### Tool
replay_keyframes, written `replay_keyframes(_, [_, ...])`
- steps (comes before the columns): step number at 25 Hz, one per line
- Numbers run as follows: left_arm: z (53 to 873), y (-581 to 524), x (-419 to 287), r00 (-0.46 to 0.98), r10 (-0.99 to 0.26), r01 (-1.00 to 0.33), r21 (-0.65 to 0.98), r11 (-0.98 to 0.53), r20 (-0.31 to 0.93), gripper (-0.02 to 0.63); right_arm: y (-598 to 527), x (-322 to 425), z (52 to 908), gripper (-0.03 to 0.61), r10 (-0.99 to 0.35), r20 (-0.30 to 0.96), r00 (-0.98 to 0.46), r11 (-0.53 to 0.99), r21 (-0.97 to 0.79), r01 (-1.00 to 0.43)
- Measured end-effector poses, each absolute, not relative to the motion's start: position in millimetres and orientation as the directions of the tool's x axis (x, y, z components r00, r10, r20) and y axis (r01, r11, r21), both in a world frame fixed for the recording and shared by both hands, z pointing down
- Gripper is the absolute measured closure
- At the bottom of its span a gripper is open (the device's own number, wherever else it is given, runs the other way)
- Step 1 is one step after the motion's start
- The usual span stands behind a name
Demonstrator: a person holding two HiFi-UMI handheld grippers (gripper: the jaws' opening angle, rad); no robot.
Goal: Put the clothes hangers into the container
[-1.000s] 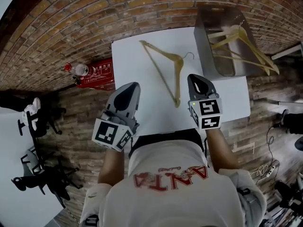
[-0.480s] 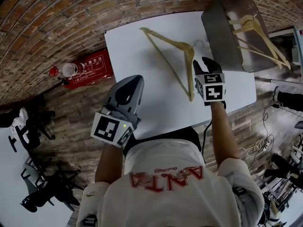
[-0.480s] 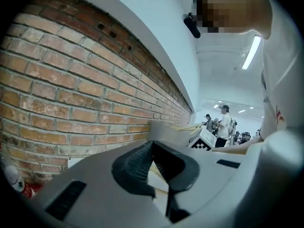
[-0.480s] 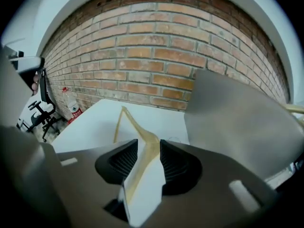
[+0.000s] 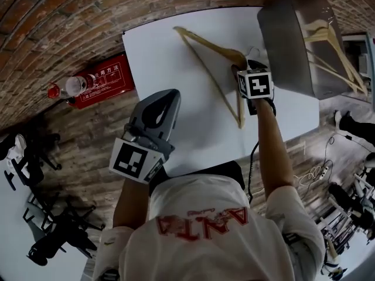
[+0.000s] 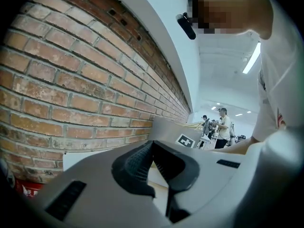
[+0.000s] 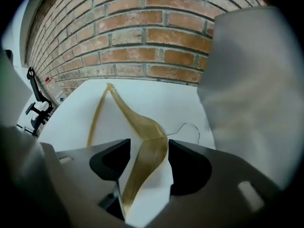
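Note:
A wooden hanger (image 5: 208,41) with a wire hook lies on the white table (image 5: 164,63). My right gripper (image 5: 249,63) points down over its neck, beside the grey metal container (image 5: 281,40) that holds other wooden hangers (image 5: 328,45). In the right gripper view the jaws have just been opening; my right gripper (image 7: 148,148) is open and straddles one arm of the hanger (image 7: 128,110), its pads clear of the wood. My left gripper (image 5: 157,109) hovers at the table's near left edge. In its own view my left gripper (image 6: 153,146) is shut on nothing.
A brick wall (image 5: 70,16) runs behind the table. A red box (image 5: 102,81) and a bottle (image 5: 67,86) lie on the floor to the left. Black stands (image 5: 53,227) are at lower left, cables (image 5: 310,171) at right. People (image 6: 222,125) stand far off.
My right gripper has gone forward and down onto the hanger's neck, and its jaws have gone from shut to wide open. My left gripper has sunk a little, toward the table's near edge.

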State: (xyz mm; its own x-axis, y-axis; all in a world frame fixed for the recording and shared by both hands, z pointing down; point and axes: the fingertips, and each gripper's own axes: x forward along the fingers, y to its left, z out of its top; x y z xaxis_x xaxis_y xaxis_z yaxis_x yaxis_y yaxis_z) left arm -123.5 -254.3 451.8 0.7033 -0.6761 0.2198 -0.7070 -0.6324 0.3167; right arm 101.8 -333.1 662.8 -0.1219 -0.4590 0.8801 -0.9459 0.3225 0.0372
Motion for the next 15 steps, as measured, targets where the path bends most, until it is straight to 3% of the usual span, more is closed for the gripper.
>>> replay_keyframes(7, [464,-263,-137,0.692,-0.682,-0.717,0.328,-0.615,0.236,0.604,-338,111,679,0.332,-0.415,0.900,-0.132,0.277,-0.013,-0.961])
replay_keyframes(15, [463,-258,-128,0.694,-0.682,-0.715,0.335,-0.614,0.230,0.604,-337,108,679,0.375,-0.435,0.883,-0.175,0.287,-0.048,-0.957])
